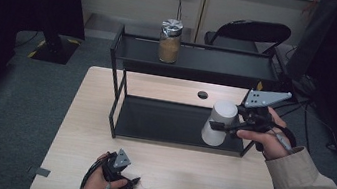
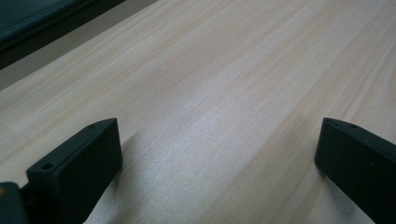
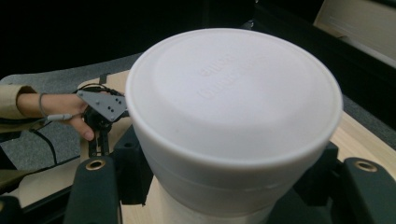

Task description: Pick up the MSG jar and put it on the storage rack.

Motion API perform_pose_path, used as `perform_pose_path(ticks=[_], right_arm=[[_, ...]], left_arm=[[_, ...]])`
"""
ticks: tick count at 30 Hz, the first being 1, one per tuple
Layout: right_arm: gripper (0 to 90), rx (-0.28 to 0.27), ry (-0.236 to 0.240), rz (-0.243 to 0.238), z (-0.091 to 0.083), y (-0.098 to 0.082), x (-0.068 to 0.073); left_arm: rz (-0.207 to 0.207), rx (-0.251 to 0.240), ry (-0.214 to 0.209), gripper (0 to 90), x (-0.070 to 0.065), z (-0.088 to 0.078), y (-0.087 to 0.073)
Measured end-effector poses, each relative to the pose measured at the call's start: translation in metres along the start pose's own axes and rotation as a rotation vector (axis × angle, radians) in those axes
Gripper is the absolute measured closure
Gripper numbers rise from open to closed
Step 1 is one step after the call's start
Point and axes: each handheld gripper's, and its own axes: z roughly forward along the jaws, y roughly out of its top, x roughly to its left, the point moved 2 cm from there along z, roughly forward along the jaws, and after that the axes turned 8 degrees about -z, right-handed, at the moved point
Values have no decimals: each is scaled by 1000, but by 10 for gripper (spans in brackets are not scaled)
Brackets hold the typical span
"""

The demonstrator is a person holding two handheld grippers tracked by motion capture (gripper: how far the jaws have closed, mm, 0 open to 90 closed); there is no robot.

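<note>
A white cup, turned upside down, is being gripped by the right gripper at the right end of the black rack, in front of its lower shelf. In the right gripper view the two jaws are being pressed against the cup's sides, with its flat bottom facing the camera. The cup is being held off the lower shelf and slightly tilted, so the step in hand is judged to be the carrying of the cup, probably away from that shelf. The left gripper is being rested on the wooden table near the front edge, with its jaws spread wide and nothing between them. A glass jar with brown contents is being kept on the upper shelf. For the next move, a place for the cup is needed, and the grip must be kept firm until it is standing there.
</note>
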Motion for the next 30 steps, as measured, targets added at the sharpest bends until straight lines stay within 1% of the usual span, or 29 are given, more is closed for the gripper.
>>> perform_pose_path(ticks=[3, 6, 8, 13, 16, 19, 22, 24, 25, 28, 30], right_arm=[[351, -1, -12, -9, -4, 11, -2], [351, -7, -10, -3, -6, 19, -5], [351, -8, -6, 1, -6, 26, -7], [351, -7, -10, -8, -4, 42, -8], [351, -14, -5, -1, -4, 51, -11], [351, -6, -9, 0, -4, 62, -14], [351, -3, -21, -3, -7, 74, -17], [351, -3, -25, 13, -9, 80, -21], [351, -2, -31, 14, -10, 83, -22], [351, 4, -53, 10, -13, 91, -25], [351, -3, -81, 15, -18, 98, -28]], left_arm=[[1, 2, 0, 0, 0, 0, 0], [1, 4, 0, 0, 0, 0, 1], [1, 5, 0, 0, 0, 0, 1], [1, 4, 1, 0, 0, 0, 1], [0, 4, 1, 0, 0, 0, 1], [0, 3, 1, 0, 0, 0, 1], [-1, 3, 1, 0, 0, 0, 1], [-1, 3, 1, 0, 0, 0, 1], [-2, 2, 1, 0, 0, 0, 1], [-2, 2, 1, 0, 0, 0, 1], [-2, 2, 1, 0, 0, 0, 1]])
